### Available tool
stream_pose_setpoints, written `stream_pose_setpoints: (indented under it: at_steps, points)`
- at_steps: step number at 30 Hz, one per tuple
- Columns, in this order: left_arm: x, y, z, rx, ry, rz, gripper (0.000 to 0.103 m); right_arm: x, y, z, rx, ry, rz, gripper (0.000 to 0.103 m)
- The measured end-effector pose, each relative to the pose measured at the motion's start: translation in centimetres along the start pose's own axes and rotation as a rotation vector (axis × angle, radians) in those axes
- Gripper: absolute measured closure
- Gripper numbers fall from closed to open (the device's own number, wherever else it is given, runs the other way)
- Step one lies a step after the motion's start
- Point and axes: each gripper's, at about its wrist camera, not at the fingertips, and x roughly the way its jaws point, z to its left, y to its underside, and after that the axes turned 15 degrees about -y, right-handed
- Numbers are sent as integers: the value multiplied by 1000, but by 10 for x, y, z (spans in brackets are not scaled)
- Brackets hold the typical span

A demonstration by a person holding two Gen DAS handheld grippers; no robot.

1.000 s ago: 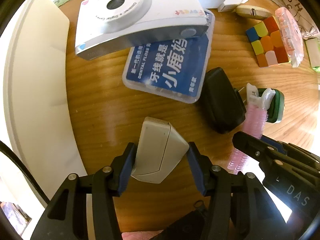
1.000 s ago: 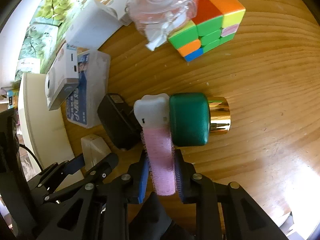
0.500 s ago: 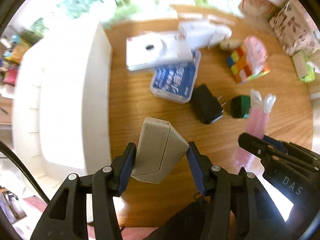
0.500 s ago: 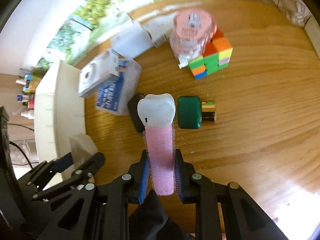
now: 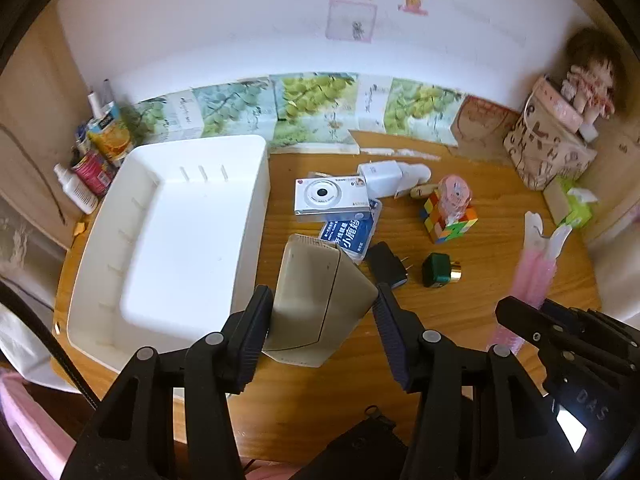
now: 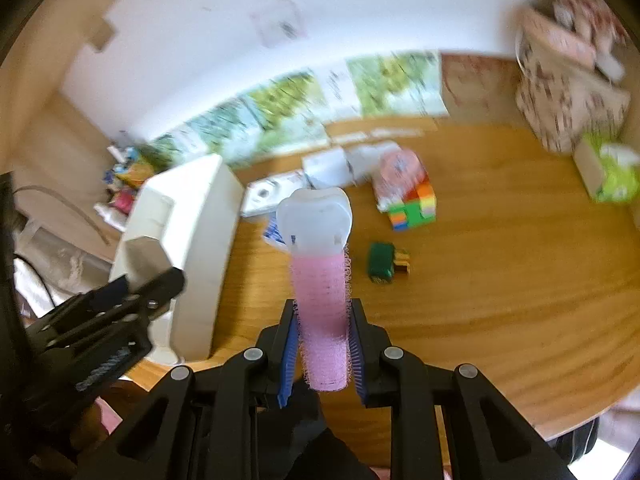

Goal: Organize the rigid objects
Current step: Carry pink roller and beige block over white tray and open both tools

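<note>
My left gripper (image 5: 322, 316) is shut on a beige plastic box (image 5: 316, 296) and holds it high above the wooden table, just right of the white bin (image 5: 176, 240). My right gripper (image 6: 322, 332) is shut on a pink hair roller with a white clip (image 6: 320, 276), also lifted; the roller also shows in the left wrist view (image 5: 536, 264). On the table lie a white camera (image 5: 332, 200), a blue dental floss box (image 5: 352, 234), a black charger (image 5: 386, 264), a green and gold item (image 5: 440, 274) and a colour cube (image 5: 448, 220).
A white adapter (image 5: 380, 174) and a pink container (image 5: 454, 194) sit near the cube. Bottles and cans (image 5: 100, 152) stand behind the bin. A patterned bag (image 5: 548, 144) and a tissue pack (image 5: 576, 208) are at the far right.
Both grippers have risen well above the table with the beige box and the hair roller still held. The bin and back wall have come into view.
</note>
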Motion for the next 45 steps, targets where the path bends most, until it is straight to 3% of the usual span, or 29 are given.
stream_pose_setpoints:
  at_steps: [6, 17, 35, 45]
  points:
    - [-21, 21, 12, -70, -41, -62, 47, 0, 10, 26, -116, -61, 12, 79]
    - [-21, 41, 54, -170, -71, -74, 48, 17, 20, 62, -198, -122, 50, 79]
    - [27, 20, 188, -114, -111, -79, 47, 111, 1, 178, -141, -185, 20, 79]
    - [63, 4, 216, -22, -128, -30, 47, 171, -5, 196, -53, -242, 75, 74]
